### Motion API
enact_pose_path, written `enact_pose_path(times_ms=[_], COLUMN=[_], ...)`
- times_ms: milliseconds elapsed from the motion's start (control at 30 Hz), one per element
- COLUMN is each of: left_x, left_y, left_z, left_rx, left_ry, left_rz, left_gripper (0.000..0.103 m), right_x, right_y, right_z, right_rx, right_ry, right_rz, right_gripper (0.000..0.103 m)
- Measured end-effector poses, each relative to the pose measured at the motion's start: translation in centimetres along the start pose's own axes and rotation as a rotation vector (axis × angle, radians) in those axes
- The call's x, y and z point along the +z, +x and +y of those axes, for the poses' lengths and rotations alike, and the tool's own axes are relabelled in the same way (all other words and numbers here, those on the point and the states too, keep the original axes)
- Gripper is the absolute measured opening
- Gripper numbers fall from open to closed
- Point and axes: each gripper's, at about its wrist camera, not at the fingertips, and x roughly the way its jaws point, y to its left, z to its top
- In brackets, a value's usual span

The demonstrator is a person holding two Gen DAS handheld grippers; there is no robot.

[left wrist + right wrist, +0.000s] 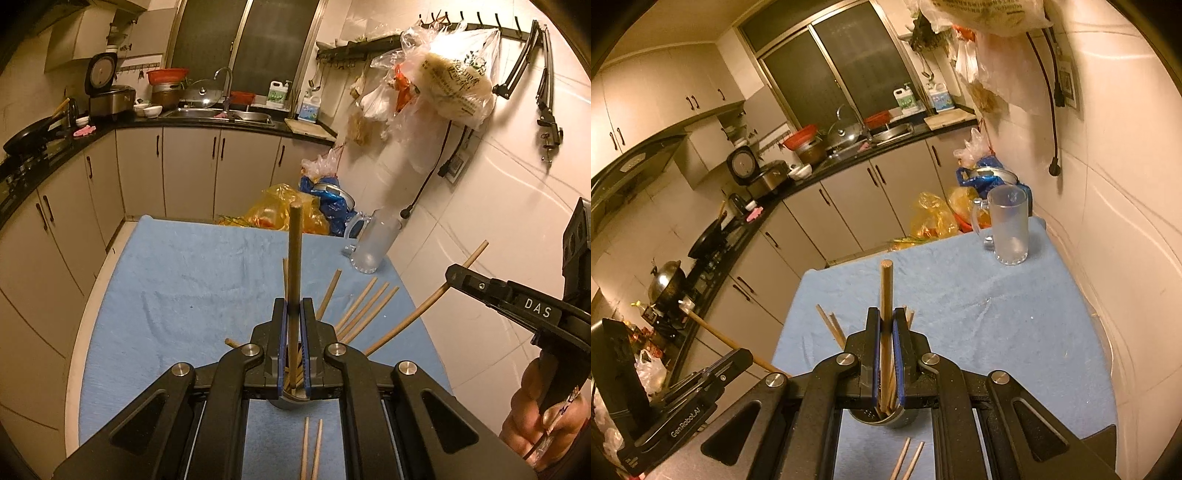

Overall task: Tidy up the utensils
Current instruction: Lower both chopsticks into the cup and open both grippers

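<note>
My left gripper (293,306) is shut on a wooden chopstick (294,251) that sticks out forward past its pads. My right gripper (885,315) is likewise shut on a chopstick (886,291). Each gripper shows in the other's view: the right one (458,277) at the right with its stick (424,308), the left one (742,356) at lower left with its stick (716,332). A perforated metal holder (886,417) stands on the blue cloth (960,295) under the grippers, and several chopsticks (360,310) lean out of it. Two loose chopsticks (311,448) lie near the front.
A frosted glass mug (1010,229) stands at the cloth's far right corner, close to the tiled wall (1108,221). Yellow and blue plastic bags (288,210) sit beyond the far edge. Kitchen cabinets (147,166) and a counter with a sink run behind and to the left.
</note>
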Motion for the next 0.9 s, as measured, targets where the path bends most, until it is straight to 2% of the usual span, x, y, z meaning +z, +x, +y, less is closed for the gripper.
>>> enact_pose_path(times_ms=[500,733,800,867,900], left_x=[-1.5,-1.8,-1.7,-1.7,-1.7], left_y=[2.9,2.3,2.0,1.4,1.0], left_z=[0.7,0.5,0.5,0.7,0.7], left_rx=[0.019,0.021,0.022,0.031,0.034], left_ry=[0.002,0.004,-0.003,-0.014,-0.017], left_rz=[0.068,0.053,0.048,0.040,0.030], left_gripper=[0.006,0.007,0.010,0.022,0.022], right_x=[-2.0,-2.2,-2.1,-2.0,-2.0], right_y=[5.0,5.3,4.9,4.4,4.0], right_z=[-0.5,-0.9,-1.1,-1.2,-1.3], right_rx=[-0.007,-0.003,0.006,0.004,0.006], right_ry=[-0.010,-0.001,0.004,0.009,0.013], right_rz=[0.123,0.138,0.130,0.123,0.119], right_gripper=[0.007,0.010,0.012,0.014,0.014])
